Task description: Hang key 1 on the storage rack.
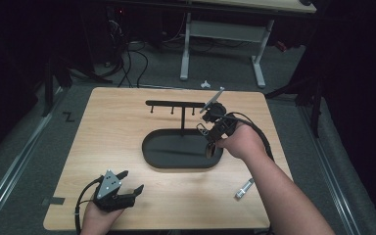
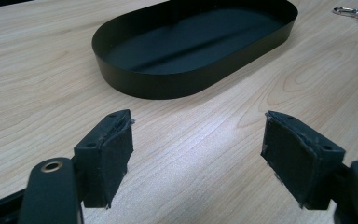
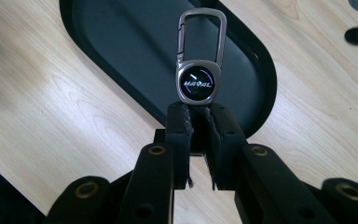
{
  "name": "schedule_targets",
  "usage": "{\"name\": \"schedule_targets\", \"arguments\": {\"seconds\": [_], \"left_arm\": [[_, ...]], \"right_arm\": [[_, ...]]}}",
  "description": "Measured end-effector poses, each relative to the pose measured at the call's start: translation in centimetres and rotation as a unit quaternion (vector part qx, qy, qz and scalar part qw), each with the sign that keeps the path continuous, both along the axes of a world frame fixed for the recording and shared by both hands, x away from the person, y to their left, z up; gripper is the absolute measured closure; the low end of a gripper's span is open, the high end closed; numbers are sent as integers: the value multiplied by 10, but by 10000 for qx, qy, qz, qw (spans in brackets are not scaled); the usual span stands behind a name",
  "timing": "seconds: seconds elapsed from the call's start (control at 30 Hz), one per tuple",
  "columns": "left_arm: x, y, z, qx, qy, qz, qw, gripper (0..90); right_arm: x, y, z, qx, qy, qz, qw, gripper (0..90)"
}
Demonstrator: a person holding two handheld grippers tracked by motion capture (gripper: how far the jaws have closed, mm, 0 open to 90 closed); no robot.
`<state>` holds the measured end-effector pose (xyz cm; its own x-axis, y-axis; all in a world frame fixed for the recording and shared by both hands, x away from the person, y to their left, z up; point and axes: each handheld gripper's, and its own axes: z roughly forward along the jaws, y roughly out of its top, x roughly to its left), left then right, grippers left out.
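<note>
A: Right gripper view: the right gripper [image 3: 199,119] pinches a silver metal carabiner keychain [image 3: 200,60] above the black oval metal tray's [image 3: 261,79] right end.

B: Keep the clip upright, line its loop with a peg on the black T-shaped hanger bar [image 1: 176,104]. Left gripper [image 2: 198,154] idles agape near the table's front edge.

Left hand-held gripper [image 2: 198,158] with its two black padded jaws spread wide above the light wood-grain table [image 2: 37,70], facing a black oval metal tray [image 2: 135,77], with a silver metal clip [image 2: 354,13] at upper right.
</note>
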<state>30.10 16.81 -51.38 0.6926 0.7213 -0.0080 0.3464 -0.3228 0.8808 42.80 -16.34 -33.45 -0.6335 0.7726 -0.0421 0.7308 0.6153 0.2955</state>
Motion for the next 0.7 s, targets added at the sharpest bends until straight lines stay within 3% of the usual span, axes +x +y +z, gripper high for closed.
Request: {"name": "schedule_targets", "arguments": {"seconds": [0.7], "left_arm": [[0,0,1,-9,16,-45,10000,249]], "right_arm": [[18,13,9,162,-256,-109,9995,806]]}}
